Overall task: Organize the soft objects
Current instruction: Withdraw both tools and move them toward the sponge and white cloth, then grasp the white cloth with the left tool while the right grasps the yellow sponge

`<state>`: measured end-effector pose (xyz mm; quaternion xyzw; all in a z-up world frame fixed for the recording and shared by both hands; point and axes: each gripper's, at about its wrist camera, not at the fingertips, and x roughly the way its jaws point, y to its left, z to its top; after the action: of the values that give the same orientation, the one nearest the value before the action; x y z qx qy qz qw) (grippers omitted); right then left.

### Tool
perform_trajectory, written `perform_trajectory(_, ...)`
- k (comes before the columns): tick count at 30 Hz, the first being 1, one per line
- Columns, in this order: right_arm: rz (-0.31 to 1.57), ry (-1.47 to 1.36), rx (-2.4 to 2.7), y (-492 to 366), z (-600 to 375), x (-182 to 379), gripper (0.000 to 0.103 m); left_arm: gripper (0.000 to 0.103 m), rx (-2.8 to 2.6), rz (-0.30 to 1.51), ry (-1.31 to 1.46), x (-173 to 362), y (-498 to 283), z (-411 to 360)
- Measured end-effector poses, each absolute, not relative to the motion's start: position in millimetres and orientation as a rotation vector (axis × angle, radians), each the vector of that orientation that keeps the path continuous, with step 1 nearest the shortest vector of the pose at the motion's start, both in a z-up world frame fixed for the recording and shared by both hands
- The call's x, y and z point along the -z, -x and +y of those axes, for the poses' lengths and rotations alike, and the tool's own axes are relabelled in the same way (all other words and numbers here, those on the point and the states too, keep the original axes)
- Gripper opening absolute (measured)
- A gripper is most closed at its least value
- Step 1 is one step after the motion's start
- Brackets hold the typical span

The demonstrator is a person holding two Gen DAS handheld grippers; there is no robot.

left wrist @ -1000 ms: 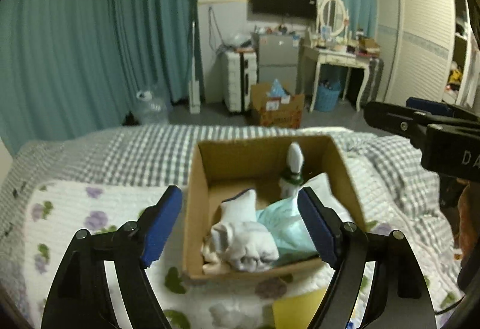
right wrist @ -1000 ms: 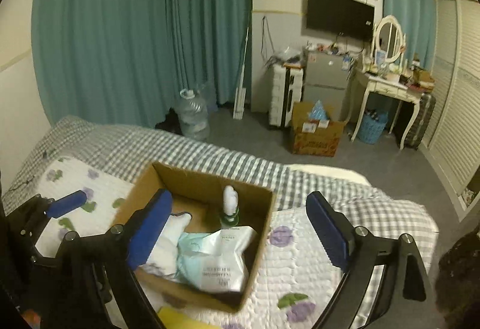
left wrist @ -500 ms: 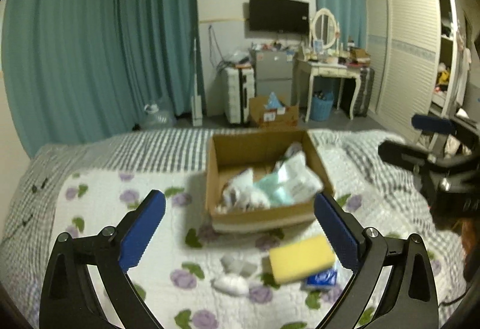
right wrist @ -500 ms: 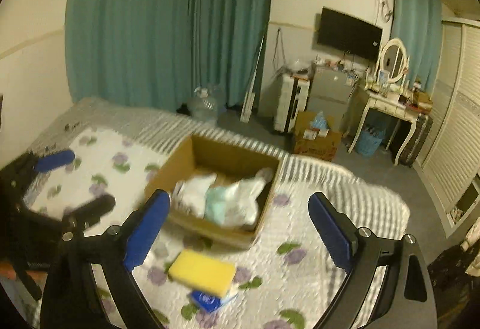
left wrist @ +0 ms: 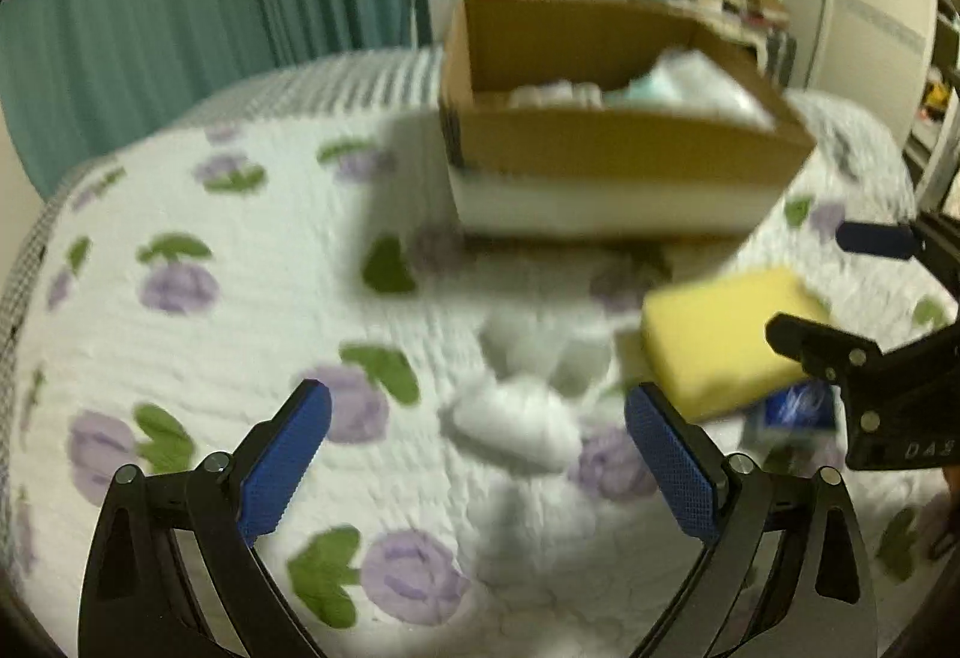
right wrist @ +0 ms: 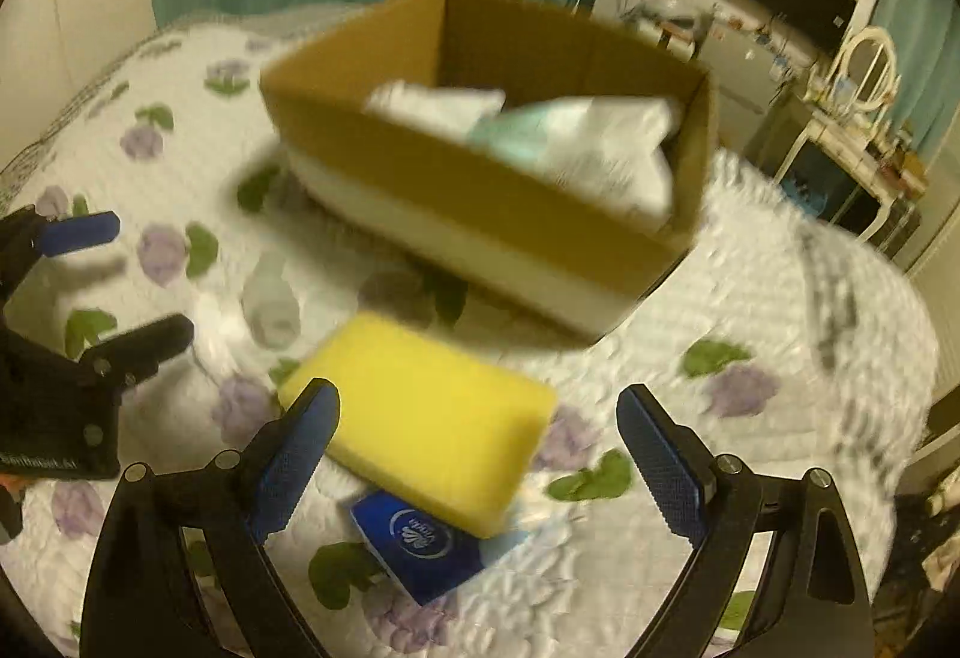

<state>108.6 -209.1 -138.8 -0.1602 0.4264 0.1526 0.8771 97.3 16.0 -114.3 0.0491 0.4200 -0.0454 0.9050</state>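
**A:** ok so what's the left wrist camera showing?

**B:** The left gripper [left wrist: 477, 445] is wide open with nothing in it, hovering low over the flowered quilt [left wrist: 198, 214]. Between its blue pads [left wrist: 282, 469], a bit further out, there's a white rolled sock [left wrist: 516, 427] lying on the quilt. Another pale soft lump [left wrist: 528, 343] sits just behind it, too blurry to say what it is. Off to the right is a yellow sponge [left wrist: 717, 337], lying partly on a small blue packet [left wrist: 798, 409]. Behind all that is the cardboard box [left wrist: 618, 153], with white and pale teal soft stuff piled inside. The right gripper [left wrist: 840, 289] pokes in from the right edge, near the sponge, fingers spread.

**A:** and the right wrist view?

**B:** Same scene from the other side, also pretty smeared. The right gripper [right wrist: 480, 433] is spread open and empty. The yellow sponge [right wrist: 426, 418] lies between its fingers, and I can't tell if either pad touches it. The blue packet [right wrist: 420, 544] sticks out from under the sponge's near edge. The box [right wrist: 480, 190] is just past the sponge, with a white bundle [right wrist: 438, 105] and a teal-and-white pack [right wrist: 588, 147] in it. The pale lump [right wrist: 270, 298] lies on the quilt [right wrist: 750, 286] left of the sponge. The left gripper [right wrist: 111, 280] shows at the left edge, open too.
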Motion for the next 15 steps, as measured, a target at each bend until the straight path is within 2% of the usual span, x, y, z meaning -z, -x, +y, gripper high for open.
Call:
perform_trajectory(4,0.938,0.331,-0.321,-111.9,-208.5,157.1,0.094,0.099,0.094,0.888,-0.104,124.2,-100.2,11.3)
perform_trajectory(6,0.952,0.31,-0.332,-113.1,-209.4,159.4,0.094,0.095,0.093,0.886,-0.126,128.5,-100.7,5.5)
perform_trajectory(9,0.989,0.291,-0.336,-116.2,-210.7,169.6,0.092,0.087,0.096,0.913,-0.147,138.4,-106.4,1.7)
perform_trajectory(11,1.008,0.254,-0.357,-115.0,-212.6,175.8,0.08,0.078,0.092,0.939,-0.14,145.0,-111.4,1.4)
perform_trajectory(12,1.0,0.261,-0.347,-112.9,-211.8,176.4,0.08,0.076,0.089,0.954,-0.14,149.2,-113.9,1.2)
perform_trajectory(14,0.975,0.291,-0.334,-107.8,-208.0,174.3,0.077,0.066,0.09,0.978,-0.141,156.2,-117.5,-0.2)
perform_trajectory(15,0.965,0.303,-0.328,-105.8,-206.2,173.6,0.076,0.065,0.092,0.98,-0.144,158.2,-118.0,-1.6)
